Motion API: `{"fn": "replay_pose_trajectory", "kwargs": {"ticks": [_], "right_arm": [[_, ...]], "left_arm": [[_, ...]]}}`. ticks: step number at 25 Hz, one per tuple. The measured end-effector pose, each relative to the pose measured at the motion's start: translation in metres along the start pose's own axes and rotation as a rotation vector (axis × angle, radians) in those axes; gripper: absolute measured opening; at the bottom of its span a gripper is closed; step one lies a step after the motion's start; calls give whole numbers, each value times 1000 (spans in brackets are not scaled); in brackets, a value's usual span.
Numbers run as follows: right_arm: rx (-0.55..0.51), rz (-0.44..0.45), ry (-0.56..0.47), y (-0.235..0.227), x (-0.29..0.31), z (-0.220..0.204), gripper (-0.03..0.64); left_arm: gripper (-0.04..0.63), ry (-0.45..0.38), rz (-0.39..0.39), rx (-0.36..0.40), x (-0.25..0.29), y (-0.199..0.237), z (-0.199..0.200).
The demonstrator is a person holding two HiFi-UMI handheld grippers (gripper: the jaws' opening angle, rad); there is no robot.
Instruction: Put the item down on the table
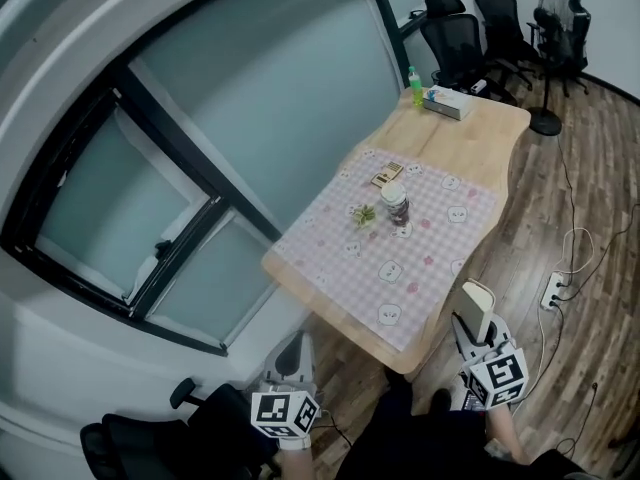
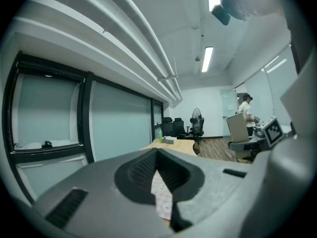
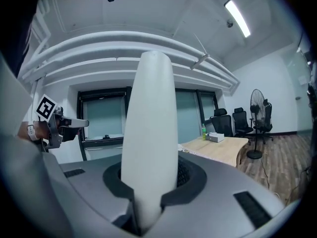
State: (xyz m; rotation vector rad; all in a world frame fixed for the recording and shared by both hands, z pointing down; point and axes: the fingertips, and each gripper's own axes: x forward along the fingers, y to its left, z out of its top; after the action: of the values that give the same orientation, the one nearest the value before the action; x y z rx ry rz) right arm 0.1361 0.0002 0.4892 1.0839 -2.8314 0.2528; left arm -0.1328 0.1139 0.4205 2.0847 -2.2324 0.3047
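My right gripper [image 1: 478,320] is shut on a white flat item [image 1: 477,307] with rounded ends, held upright off the near right corner of the table [image 1: 480,128]. In the right gripper view the white item [image 3: 148,133] rises straight out of the closed jaws of the right gripper [image 3: 147,185]. My left gripper [image 1: 293,354] hangs off the table's near left corner, jaws together with nothing in them. In the left gripper view the left gripper [image 2: 161,182] shows only a sliver of the checked cloth [image 2: 163,197] past its jaws, and the right gripper [image 2: 270,130] appears at the right edge.
A pink checked cloth [image 1: 440,228] covers the table's near half, with a small plant [image 1: 363,214], a jar [image 1: 396,203] and a small box [image 1: 386,174] on it. A tissue box [image 1: 447,101] and green bottle [image 1: 415,85] stand at the far end. Office chairs [image 1: 470,38], a fan [image 1: 555,28], floor cables and a power strip [image 1: 553,290] lie beyond.
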Motion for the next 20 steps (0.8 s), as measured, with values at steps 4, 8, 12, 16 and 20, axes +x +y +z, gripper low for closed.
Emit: {"fn": "replay_pose_trajectory", "kwargs": {"ticks": [4,8,12,16,20], "right_arm": [[-36,-32,13,-4,16,11,100],[-58,-80,32,-10,42,25,100],[-95,-98,29,-3,83,44,100],[-138,-87,65,16,130,54,100],[-215,-18,142,53,174,55,100]], "left_arm": [[0,-25,-45,-31,36,10,0],[0,-50,-110,-58,84,23,6],[0,-92,-164,-71,121,45,12],[0,-88,-214,-105,149,72,3],[0,-54,-272,-128,161,93,-12]]}}
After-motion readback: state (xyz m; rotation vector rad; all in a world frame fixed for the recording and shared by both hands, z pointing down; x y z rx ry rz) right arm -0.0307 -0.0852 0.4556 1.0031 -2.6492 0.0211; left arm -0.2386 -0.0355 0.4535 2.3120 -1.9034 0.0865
